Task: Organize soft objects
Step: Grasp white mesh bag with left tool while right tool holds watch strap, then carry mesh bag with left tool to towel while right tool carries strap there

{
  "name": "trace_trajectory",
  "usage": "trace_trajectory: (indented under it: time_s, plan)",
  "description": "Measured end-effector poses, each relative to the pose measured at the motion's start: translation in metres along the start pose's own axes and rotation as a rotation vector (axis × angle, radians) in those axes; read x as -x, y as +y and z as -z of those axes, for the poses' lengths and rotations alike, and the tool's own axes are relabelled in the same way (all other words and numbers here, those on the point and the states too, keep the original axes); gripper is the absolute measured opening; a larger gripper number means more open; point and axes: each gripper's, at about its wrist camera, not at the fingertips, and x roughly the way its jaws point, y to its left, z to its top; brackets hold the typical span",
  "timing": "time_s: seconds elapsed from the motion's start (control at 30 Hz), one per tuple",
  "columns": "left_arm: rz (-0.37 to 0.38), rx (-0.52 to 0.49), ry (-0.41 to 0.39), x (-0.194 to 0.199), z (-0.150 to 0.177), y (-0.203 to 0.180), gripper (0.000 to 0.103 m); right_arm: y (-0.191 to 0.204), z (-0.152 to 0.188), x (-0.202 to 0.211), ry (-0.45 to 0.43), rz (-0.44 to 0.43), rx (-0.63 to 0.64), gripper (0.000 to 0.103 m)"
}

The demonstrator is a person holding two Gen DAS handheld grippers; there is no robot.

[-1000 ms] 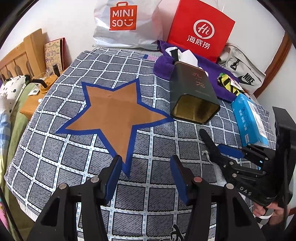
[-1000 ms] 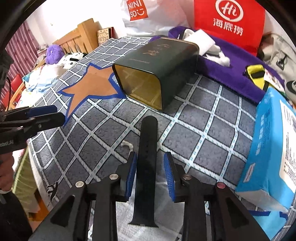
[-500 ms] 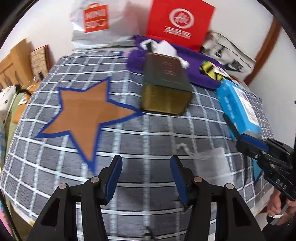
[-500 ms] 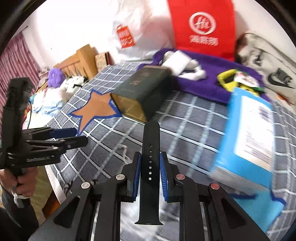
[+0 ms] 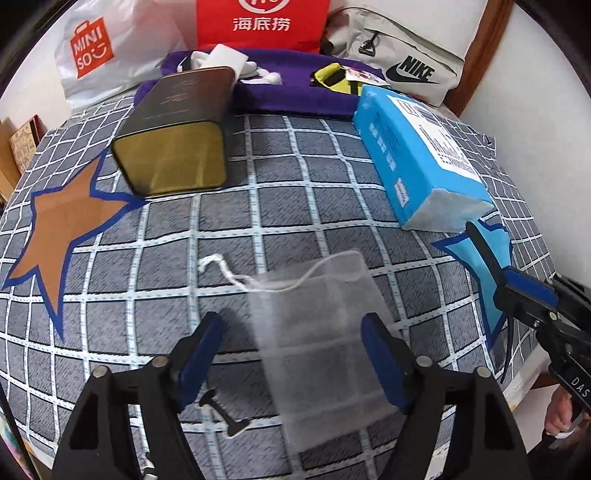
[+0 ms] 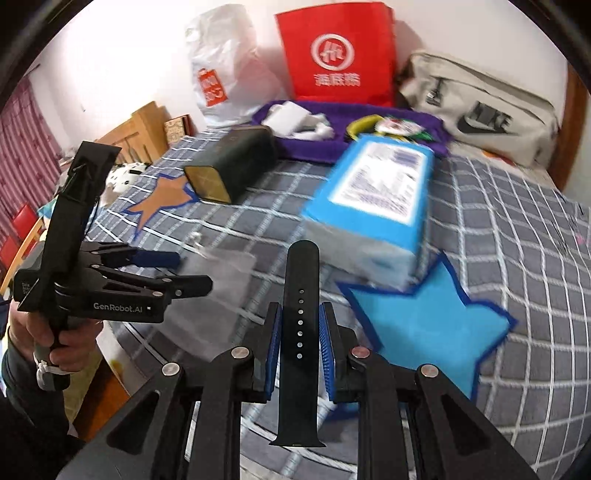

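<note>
A grey quilted bedspread (image 5: 295, 221) with a white grid pattern covers the surface, its weave finely ribbed. Sewn or laid flat on it are an orange five-pointed star with a blue border (image 5: 62, 229) and a light-blue star with a darker blue border (image 6: 432, 321). A translucent white mesh drawstring pouch (image 5: 321, 332), thin enough that the grid shows through it, lies flat near the front edge, its white cord (image 5: 225, 271) trailing toward the orange star.

Further back lies a dark green rectangular metal tin with a gold end (image 5: 177, 136) on its side, and beside it a blue paper-wrapped tissue pack (image 5: 417, 155) whose near end overlaps the light-blue star. Behind them sit a purple plush towel (image 5: 291, 96), a red paper bag (image 5: 262, 22), a white plastic shopping bag (image 5: 92, 55) and a beige canvas bag (image 5: 402, 62).

The left gripper (image 5: 291, 354) stands with its blue-padded fingers wide apart, straddling the pouch just above it. The right gripper (image 6: 300, 339) is clamped on a smooth black rubber watch strap with a row of holes (image 6: 301, 306), which is long, flat and round-tipped, held clear of the bedspread and pointing forward toward the tissue pack
</note>
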Motion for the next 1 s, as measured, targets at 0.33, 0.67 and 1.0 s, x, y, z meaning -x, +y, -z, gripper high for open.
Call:
trace_trajectory:
  time_s: [0.33, 0.67, 1.0]
  plan:
    - [-0.132, -0.053, -0.006, -0.018, -0.002, -0.038, 0.094, -0.028, 0.02, -0.003, -0.001, 0.025, -0.074, 0.02]
    - [-0.121, -0.072, -0.063, -0.007, -0.002, -0.035, 0.024, -0.025, 0.024, -0.026, 0.032, 0.029, -0.069, 0.02]
    - [-0.118, -0.015, -0.055, 0.009, -0.006, -0.014, 0.008, -0.022, 0.018, -0.016, 0.016, 0.006, -0.074, 0.02]
